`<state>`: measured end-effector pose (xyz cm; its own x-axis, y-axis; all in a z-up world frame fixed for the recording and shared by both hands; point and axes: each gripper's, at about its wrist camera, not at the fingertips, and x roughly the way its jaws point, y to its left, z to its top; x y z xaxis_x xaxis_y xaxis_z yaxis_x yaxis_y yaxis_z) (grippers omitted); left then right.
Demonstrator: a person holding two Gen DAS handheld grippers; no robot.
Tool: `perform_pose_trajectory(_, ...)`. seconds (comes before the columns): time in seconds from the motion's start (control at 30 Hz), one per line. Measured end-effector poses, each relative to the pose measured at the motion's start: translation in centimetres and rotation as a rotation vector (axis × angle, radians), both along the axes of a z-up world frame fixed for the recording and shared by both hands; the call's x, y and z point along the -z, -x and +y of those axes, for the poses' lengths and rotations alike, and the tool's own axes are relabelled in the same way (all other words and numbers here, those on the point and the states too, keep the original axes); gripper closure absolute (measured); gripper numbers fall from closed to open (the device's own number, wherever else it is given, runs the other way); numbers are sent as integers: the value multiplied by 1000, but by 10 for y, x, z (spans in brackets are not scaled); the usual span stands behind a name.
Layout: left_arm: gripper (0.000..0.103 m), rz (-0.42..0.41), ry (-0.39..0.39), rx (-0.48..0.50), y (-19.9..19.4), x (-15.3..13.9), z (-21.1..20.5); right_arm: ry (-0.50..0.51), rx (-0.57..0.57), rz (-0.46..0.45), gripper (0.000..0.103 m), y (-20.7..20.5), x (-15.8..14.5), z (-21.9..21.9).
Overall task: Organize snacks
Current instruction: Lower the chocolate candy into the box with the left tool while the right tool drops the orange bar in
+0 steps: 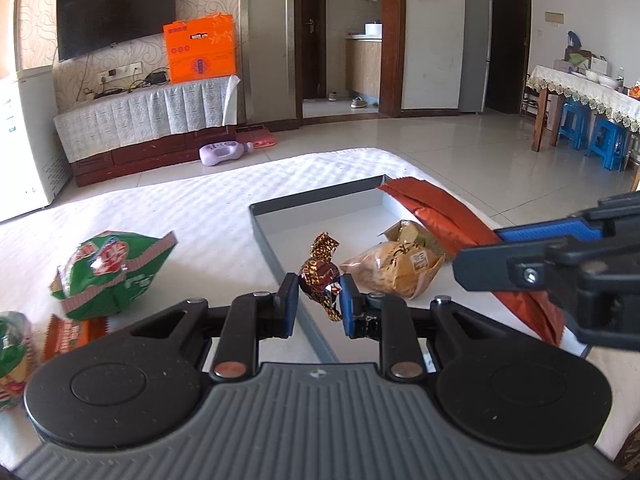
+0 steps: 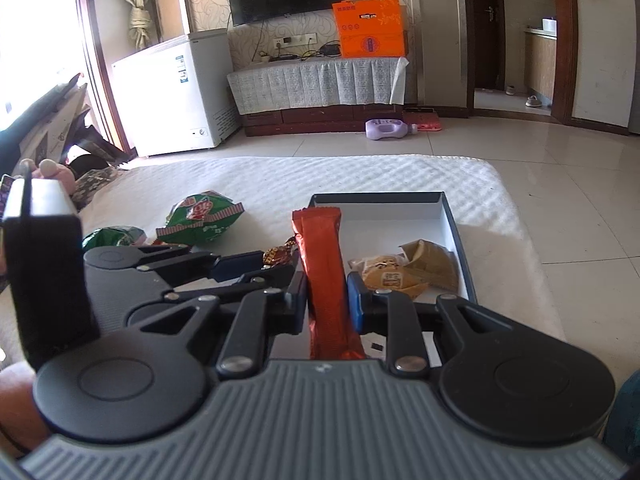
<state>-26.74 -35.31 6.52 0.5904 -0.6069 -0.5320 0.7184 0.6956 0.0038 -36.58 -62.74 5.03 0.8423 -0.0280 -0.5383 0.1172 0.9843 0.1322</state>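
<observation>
A grey shallow box (image 1: 264, 236) lies on the white bed cover, also in the right wrist view (image 2: 460, 232). Inside it lie a tan wrapped pastry (image 1: 394, 268) (image 2: 390, 276) and a small tan packet (image 1: 414, 234) (image 2: 434, 264). My left gripper (image 1: 319, 294) is shut on a brown-gold wrapped candy (image 1: 322, 268) over the box's left wall; the candy shows in the right wrist view (image 2: 280, 255). My right gripper (image 2: 327, 300) is shut on a long red-orange sachet (image 2: 324, 264), held over the box; the sachet shows in the left wrist view (image 1: 444, 216).
A green snack bag (image 1: 112, 276) (image 2: 200, 218) lies left of the box on the bed. More green and orange packets (image 1: 68, 336) lie at the far left. Beyond the bed are tiled floor, a purple bottle (image 1: 224, 153) and a TV cabinet (image 1: 148, 128).
</observation>
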Motion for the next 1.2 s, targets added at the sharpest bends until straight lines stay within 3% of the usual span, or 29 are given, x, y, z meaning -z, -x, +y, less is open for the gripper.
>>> perform_pose_trajectory(0.77, 77, 27, -37, 34, -72, 37, -87, 1, 57, 88, 78, -1, 17, -15)
perform_pose_trajectory(1.2, 76, -19, -80, 78, -64, 41, -91, 15, 76, 97, 79, 2, 18, -20)
